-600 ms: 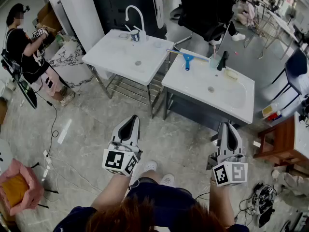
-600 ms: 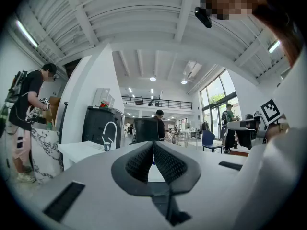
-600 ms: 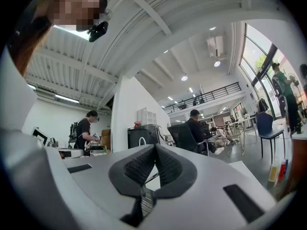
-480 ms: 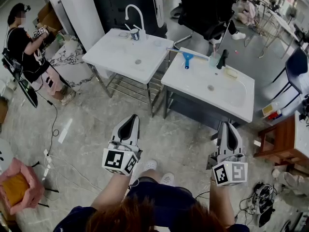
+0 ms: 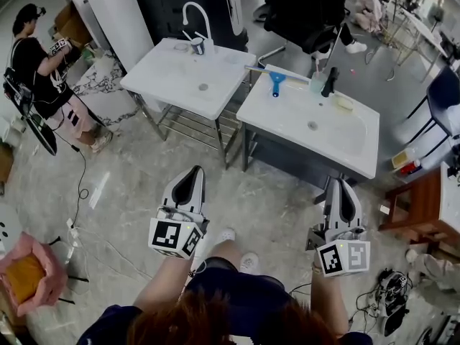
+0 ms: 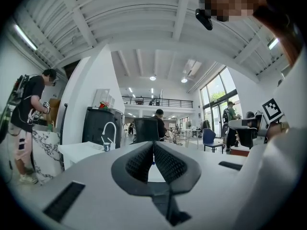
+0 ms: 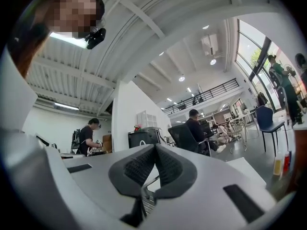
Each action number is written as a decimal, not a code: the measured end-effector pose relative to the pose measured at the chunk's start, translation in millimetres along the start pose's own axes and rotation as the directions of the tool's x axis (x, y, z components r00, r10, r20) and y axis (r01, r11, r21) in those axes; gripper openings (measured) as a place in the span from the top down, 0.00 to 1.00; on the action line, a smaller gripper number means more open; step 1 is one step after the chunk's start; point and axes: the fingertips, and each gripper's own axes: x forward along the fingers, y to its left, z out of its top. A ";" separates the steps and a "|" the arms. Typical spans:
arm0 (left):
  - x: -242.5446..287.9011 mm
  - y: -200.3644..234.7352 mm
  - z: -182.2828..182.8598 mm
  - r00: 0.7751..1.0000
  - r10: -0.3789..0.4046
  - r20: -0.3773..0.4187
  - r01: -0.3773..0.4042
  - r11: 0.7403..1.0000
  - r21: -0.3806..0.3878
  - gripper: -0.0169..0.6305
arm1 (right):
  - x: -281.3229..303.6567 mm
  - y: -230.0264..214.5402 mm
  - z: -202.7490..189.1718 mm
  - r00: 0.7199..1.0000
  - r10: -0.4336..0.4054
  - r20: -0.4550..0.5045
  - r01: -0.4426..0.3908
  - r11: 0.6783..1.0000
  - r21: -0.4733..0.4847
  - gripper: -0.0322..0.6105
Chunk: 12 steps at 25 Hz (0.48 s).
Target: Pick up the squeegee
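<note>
The squeegee (image 5: 274, 82), with a blue handle and a long pale blade, lies on the back rim of the right white sink (image 5: 287, 117), far ahead of both grippers. Over the floor at lower left, my left gripper (image 5: 192, 175) points towards the sinks with its tips together and nothing between them. My right gripper (image 5: 340, 186) hovers at lower right, also shut and empty. In the left gripper view the dark pads (image 6: 144, 162) meet at the tip. The right gripper view shows its pads (image 7: 144, 166) closed the same way.
A second white sink (image 5: 180, 77) with a curved faucet (image 5: 191, 14) and a cup stands to the left on a metal frame. A black office chair (image 5: 298, 9) is behind the sinks. A person (image 5: 39, 70) stands far left. A wooden table (image 5: 424, 207) and floor cables (image 5: 392, 293) are at right.
The head view has shifted slightly, so the sinks sit a little higher and to the left in the picture. Both grippers stay shut and in much the same place.
</note>
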 end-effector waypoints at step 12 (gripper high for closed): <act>97.5 49.1 0.1 1.000 -0.019 0.006 0.019 1.000 -0.018 0.94 | 98.5 -14.6 -1.3 1.000 -0.011 0.013 0.011 1.000 0.008 0.93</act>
